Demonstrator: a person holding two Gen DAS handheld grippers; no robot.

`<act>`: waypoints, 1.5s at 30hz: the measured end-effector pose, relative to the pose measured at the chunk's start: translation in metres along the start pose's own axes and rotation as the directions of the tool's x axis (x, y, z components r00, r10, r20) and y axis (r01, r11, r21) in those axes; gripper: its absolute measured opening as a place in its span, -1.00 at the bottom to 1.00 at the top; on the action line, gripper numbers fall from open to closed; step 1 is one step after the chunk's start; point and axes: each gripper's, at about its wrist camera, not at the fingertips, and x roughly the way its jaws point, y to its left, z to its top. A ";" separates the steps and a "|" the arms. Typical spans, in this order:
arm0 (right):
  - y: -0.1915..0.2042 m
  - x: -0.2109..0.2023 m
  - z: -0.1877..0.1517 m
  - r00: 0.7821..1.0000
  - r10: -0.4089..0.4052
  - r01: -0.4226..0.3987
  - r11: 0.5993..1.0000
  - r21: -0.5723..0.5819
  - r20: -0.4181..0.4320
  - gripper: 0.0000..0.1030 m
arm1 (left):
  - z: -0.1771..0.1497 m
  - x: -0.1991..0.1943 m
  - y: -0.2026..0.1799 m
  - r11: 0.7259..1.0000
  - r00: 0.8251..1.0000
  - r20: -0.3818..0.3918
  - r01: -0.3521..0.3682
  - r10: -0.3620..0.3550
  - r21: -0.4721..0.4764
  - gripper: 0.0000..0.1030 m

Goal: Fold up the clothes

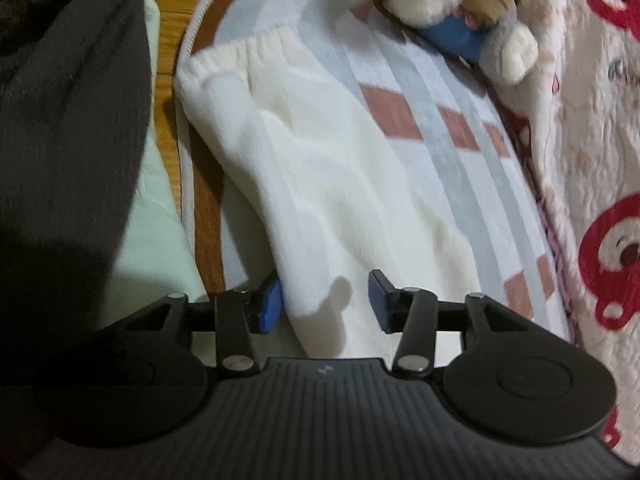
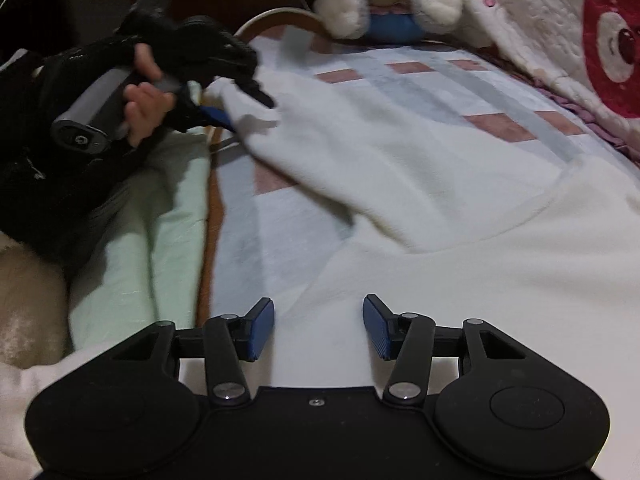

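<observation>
Checked bedding in pale blue, white and dusty pink squares covers the bed under my grippers. On it lies a cream fleece garment, its ribbed cuffed sleeve stretching to the far left. My left gripper stands wide, fingers straddling the sleeve's near end. My right gripper is also wide, over the garment's body. A plush toy with white paws sits at the far edge.
</observation>
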 end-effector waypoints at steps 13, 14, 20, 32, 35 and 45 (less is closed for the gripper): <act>-0.029 -0.035 -0.019 0.983 0.182 -0.179 0.942 0.283 0.015 0.07 | 0.014 0.022 -0.023 0.993 0.973 0.224 -0.074 0.052 0.093 -0.81; -0.037 -0.043 -0.022 0.989 0.146 -0.146 0.942 0.301 0.023 0.07 | 0.013 0.016 -0.026 0.994 0.969 0.246 -0.049 0.023 0.102 -0.81; -0.097 -0.094 -0.045 0.999 -0.050 0.047 0.902 0.430 -0.005 0.08 | -0.012 -0.049 -0.082 0.912 0.891 0.333 0.179 -0.309 0.369 -0.82; -0.140 -0.150 -0.107 0.972 -0.230 0.211 0.787 0.580 -0.042 0.08 | -0.211 -0.055 -0.196 0.425 0.697 -0.507 0.714 -0.507 0.557 -0.46; -0.147 -0.159 -0.122 0.965 -0.259 0.233 0.756 0.612 -0.046 0.08 | -0.245 -0.015 -0.194 0.503 0.679 -0.676 0.707 -0.287 0.497 -0.09; -0.137 -0.175 -0.110 0.933 -0.346 0.349 0.792 0.502 -0.102 0.09 | -0.170 -0.040 -0.172 0.433 0.631 -0.683 0.766 -0.368 0.475 0.08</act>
